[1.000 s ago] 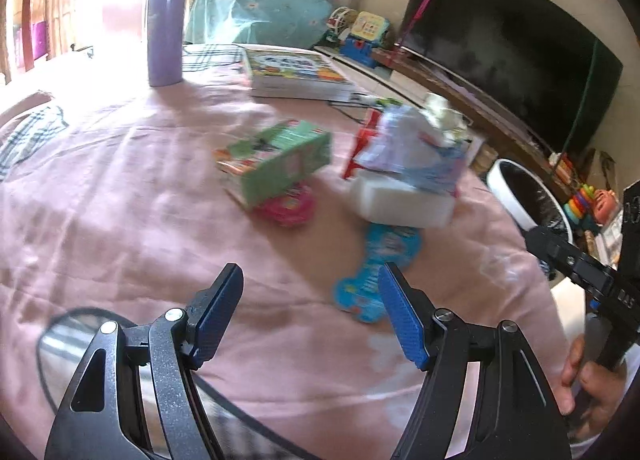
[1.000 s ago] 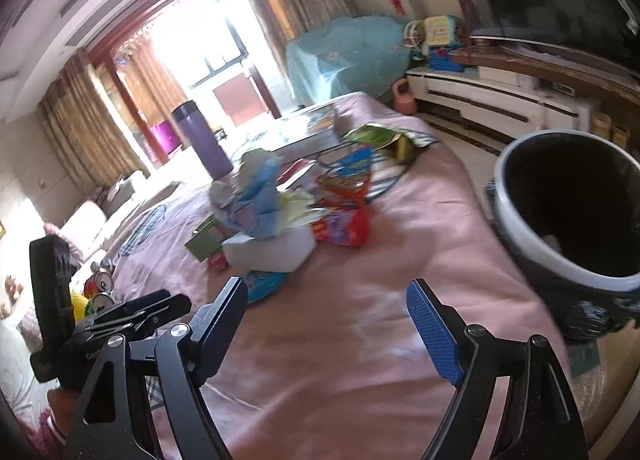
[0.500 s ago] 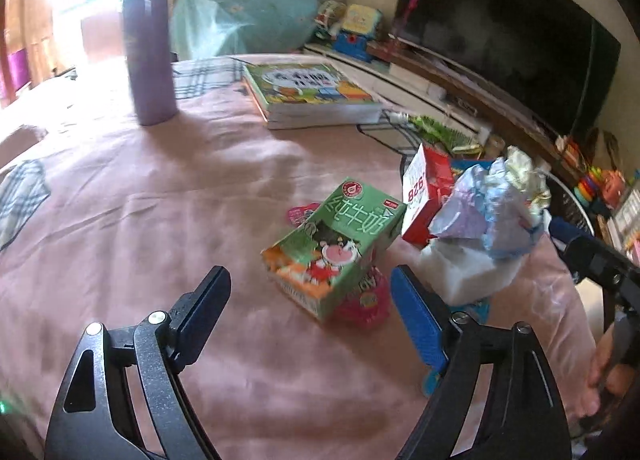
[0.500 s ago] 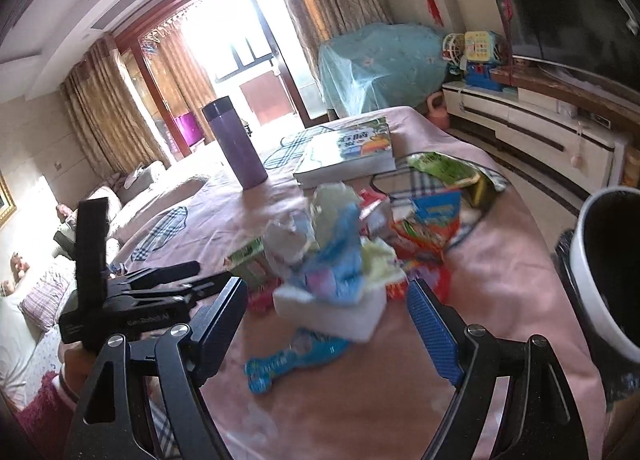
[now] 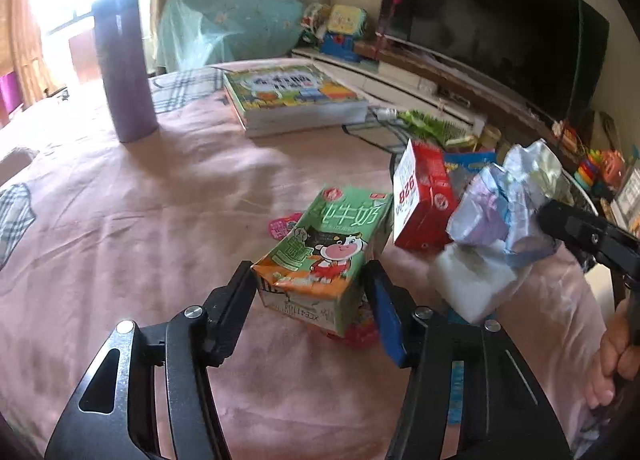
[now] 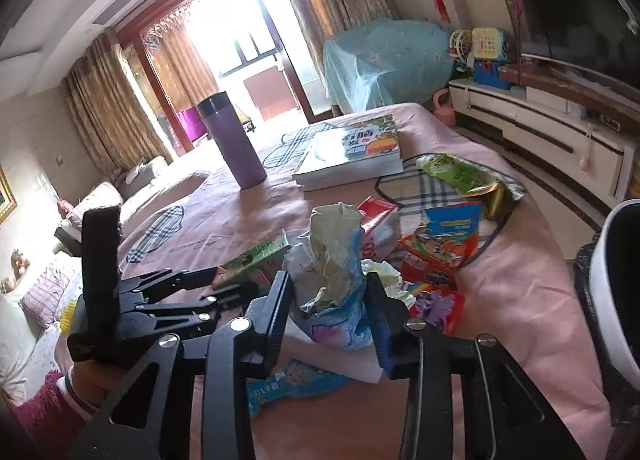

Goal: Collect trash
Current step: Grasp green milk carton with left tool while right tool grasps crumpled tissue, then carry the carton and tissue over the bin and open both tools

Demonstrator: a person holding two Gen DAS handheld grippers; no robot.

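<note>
A green milk carton (image 5: 324,252) lies on the pink tablecloth (image 5: 140,227). My left gripper (image 5: 310,292) is shut on its near end; it also shows in the right wrist view (image 6: 224,284). My right gripper (image 6: 330,312) is shut on a crumpled blue and white wrapper (image 6: 336,276), which sits on a white block (image 5: 472,284). The wrapper shows in the left wrist view (image 5: 508,195). A red carton (image 5: 424,195), a blue packet (image 6: 288,384) and other snack wrappers (image 6: 436,256) lie close by.
A purple flask (image 5: 124,67) and a stack of books (image 5: 292,99) stand at the far side. A white-rimmed black bin (image 6: 616,284) stands off the table's right edge. A green packet (image 6: 460,175) lies behind the trash pile. A TV (image 5: 492,19) is at the back.
Both grippers have moved forward and closed: the left onto the green milk carton, the right onto the crumpled wrapper. Both were open half a second ago.
</note>
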